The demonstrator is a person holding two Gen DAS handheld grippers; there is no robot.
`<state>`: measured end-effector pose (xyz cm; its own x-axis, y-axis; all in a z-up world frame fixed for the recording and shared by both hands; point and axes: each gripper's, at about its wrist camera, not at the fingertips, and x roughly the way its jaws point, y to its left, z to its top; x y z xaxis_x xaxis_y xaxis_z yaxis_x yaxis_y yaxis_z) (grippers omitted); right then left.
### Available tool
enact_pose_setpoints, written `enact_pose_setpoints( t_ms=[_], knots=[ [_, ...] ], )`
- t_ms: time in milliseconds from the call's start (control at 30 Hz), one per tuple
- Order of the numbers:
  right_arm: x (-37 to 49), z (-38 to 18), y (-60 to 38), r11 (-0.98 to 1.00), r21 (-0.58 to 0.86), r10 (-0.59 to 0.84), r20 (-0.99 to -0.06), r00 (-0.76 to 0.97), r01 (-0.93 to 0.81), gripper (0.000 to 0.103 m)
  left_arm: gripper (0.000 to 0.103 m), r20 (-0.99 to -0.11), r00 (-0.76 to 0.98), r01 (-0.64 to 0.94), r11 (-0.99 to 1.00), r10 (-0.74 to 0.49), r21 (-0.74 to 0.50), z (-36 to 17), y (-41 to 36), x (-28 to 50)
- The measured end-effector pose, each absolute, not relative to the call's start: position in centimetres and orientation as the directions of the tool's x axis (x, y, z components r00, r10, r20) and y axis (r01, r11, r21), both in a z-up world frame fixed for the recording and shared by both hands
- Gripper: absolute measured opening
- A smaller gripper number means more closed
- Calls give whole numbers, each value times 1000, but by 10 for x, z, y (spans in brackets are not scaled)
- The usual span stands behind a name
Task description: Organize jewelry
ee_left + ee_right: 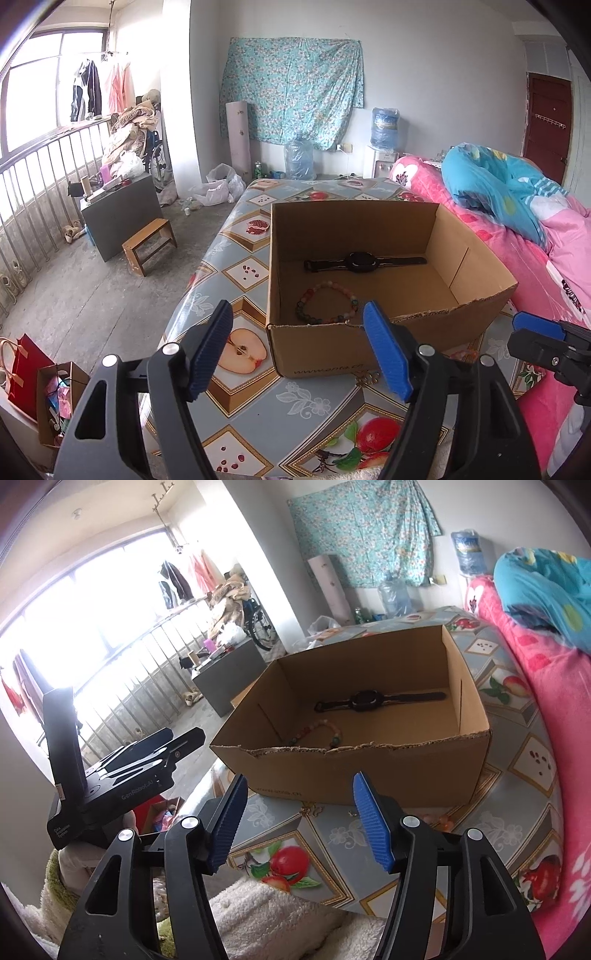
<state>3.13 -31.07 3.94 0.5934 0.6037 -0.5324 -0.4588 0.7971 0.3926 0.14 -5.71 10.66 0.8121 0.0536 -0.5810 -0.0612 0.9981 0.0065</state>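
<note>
Already a beaded bracelet of mixed green, red and pale beads lies inside the cardboard box just ahead of the left tool, with a black wristwatch stretched flat beyond it. Both tools, left and right tool, stand wide open and hold nothing. Small pieces, seemingly beads, lie on the table under the box's near wall, half hidden; a reach from here could nudge the box over them or knock them off.
</note>
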Motion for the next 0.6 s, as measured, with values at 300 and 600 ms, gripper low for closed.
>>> enact_pose_setpoints(
  t_ms=[300, 600],
  knots=[
    [15, 20, -322, 872, 342, 489, -582, 650, -350, 65, 73, -574, 819, 24, 1000, -10, 17, 109, -76, -4],
    [1, -10, -307, 930, 233, 365, -671, 645, -284, 68, 75, -559, 828, 88, 995, -52, 38, 108, -83, -24]
  ],
)
